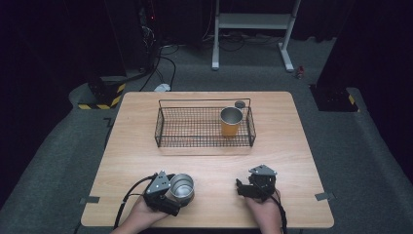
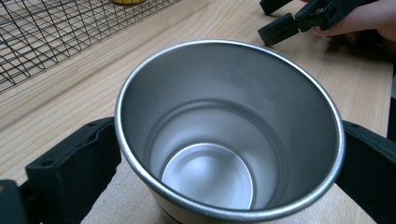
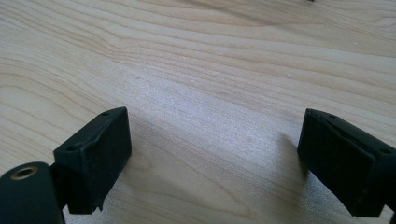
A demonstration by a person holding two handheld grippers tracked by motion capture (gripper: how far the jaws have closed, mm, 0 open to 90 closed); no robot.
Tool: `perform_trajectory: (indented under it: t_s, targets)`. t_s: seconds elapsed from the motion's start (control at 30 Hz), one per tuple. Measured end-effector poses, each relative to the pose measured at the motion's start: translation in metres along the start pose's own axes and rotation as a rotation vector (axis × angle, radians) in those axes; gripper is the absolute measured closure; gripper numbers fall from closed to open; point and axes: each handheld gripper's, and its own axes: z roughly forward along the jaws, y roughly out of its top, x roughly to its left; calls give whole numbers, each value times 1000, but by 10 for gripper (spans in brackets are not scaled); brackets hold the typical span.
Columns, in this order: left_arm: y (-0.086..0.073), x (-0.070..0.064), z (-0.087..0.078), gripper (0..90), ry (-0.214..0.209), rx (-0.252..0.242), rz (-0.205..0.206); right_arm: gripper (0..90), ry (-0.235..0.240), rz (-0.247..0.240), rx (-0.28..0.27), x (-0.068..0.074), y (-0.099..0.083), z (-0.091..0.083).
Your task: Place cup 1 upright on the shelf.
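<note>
A bare steel cup (image 1: 181,187) sits between the jaws of my left gripper (image 1: 168,194) near the table's front edge, left of centre. In the left gripper view the cup (image 2: 229,130) is empty and tilted toward the camera, with both jaws pressed against its sides. My right gripper (image 1: 242,187) rests low near the front edge, right of centre, and stands open. In the right gripper view its jaws (image 3: 212,158) are wide apart over bare wood. A yellow cup with a steel rim (image 1: 231,121) stands upright in the right end of the black wire basket (image 1: 170,139).
The wire basket takes up the middle of the wooden table (image 1: 136,161). A small dark round object (image 1: 239,104) lies just behind the basket's right rear corner. Tape marks (image 1: 324,196) sit at the table's front corners. The other gripper (image 2: 299,21) appears at the top right of the left gripper view.
</note>
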Motion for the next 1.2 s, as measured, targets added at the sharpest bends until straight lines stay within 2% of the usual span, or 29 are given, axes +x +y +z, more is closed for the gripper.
perform_trajectory:
  t_s: [0.23, 0.47, 0.67, 0.83, 0.93, 1.2]
  targets:
    - [2, 1, 1, 4, -7, -20, 2, 96, -2, 0, -1, 0, 0, 0]
    - [0, -2, 6, 4, 10, 12, 39, 102, -5, 4, -3, 0, 0, 0]
    - [1, -3, 7, 6, 25, 17, 37, 102, -6, 4, -3, 0, 0, 0]
    - [2, -5, 5, 64, 34, -10, 53, 103, -5, 4, -2, 0, 0, 0]
    - [1, -6, 3, 145, 40, -25, 57, 101, -4, 2, -3, 0, 0, 0]
    - [1, -5, -1, 175, 60, -55, 58, 95, -1, 2, 0, 0, 0, 0]
